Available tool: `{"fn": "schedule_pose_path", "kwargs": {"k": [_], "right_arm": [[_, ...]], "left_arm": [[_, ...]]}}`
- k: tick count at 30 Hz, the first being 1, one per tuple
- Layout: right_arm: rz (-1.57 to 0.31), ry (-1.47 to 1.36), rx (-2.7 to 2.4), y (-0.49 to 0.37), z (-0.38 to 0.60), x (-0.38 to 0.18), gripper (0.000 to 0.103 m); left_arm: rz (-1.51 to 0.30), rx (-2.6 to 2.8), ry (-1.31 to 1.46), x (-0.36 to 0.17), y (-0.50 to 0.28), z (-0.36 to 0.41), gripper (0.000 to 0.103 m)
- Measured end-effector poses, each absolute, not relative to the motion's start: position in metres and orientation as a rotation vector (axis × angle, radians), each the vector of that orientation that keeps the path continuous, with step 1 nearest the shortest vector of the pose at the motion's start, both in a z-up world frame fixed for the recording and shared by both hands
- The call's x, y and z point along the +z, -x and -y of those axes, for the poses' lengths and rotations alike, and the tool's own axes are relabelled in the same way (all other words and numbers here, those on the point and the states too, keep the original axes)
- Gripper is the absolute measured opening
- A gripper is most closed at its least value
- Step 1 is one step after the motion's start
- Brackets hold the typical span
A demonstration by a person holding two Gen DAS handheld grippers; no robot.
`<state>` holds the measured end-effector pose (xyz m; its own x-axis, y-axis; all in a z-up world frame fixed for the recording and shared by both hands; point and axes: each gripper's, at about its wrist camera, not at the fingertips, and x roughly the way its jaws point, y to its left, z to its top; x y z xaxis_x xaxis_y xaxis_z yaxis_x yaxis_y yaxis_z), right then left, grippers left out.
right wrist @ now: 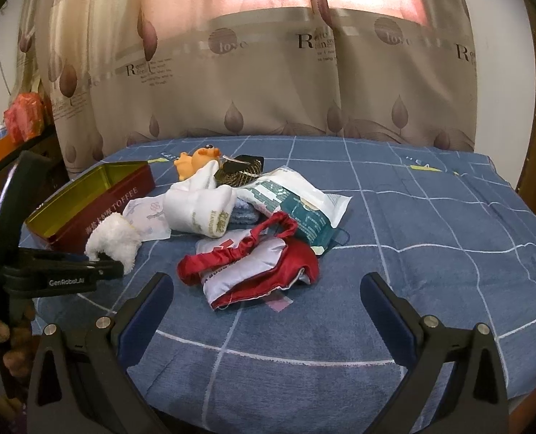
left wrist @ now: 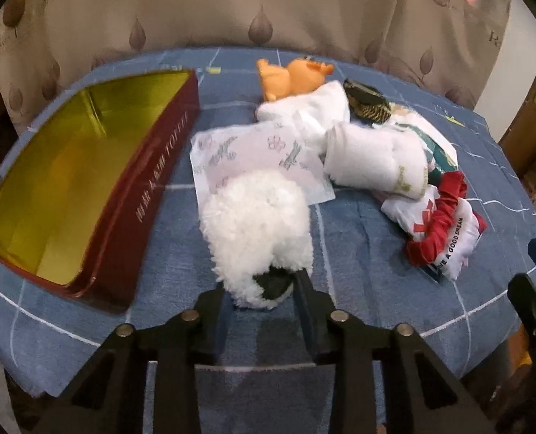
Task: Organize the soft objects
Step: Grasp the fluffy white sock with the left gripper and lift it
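Observation:
My left gripper (left wrist: 262, 285) is shut on a fluffy white plush (left wrist: 257, 231), held just right of the open red toffee tin (left wrist: 148, 195) with its gold inside. The plush (right wrist: 114, 238) and the left gripper (right wrist: 103, 266) also show in the right wrist view, in front of the tin (right wrist: 98, 209). My right gripper (right wrist: 268, 296) is open and empty, just in front of a red and white eye mask (right wrist: 253, 267). The pile behind holds a rolled white towel (left wrist: 372, 159), a printed white packet (left wrist: 253, 155) and an orange plush (left wrist: 293, 76).
A blue checked cloth (right wrist: 412, 224) covers the table. A green and white packet (right wrist: 296, 202) and a dark netted item (right wrist: 242, 171) lie in the pile. A leaf-print curtain (right wrist: 268, 83) hangs behind the table. Red boxes (right wrist: 22, 119) sit on a shelf at left.

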<state>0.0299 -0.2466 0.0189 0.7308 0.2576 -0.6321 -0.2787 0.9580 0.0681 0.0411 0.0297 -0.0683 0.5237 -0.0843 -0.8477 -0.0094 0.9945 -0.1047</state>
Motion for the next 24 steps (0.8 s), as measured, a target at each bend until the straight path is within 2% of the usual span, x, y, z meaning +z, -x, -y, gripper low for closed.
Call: {"fn": "schedule_pose_path", "kwargs": {"k": [1,3,10,24], "right_arm": [[-0.691,0.031,0.295,-0.03,0.247,0.019,0.103],[-0.691,0.034,0.295,-0.03,0.247,0.019,0.103],[-0.703,0.067,0.31,-0.038,0.25,0.021,0.103],[-0.715,0.076,0.316,-0.04,0.251,0.02,0.103]], "left_arm": [[-1.006,-0.039,0.093,-0.067,-0.039,-0.029,0.012],[-0.978,-0.024,0.029,-0.062,-0.034,-0.021,0.011],[-0.93,-0.02,-0.038,-0.048,-0.025,-0.008,0.01],[-0.892,-0.027,0.015,-0.034,-0.02,-0.016,0.008]]}}
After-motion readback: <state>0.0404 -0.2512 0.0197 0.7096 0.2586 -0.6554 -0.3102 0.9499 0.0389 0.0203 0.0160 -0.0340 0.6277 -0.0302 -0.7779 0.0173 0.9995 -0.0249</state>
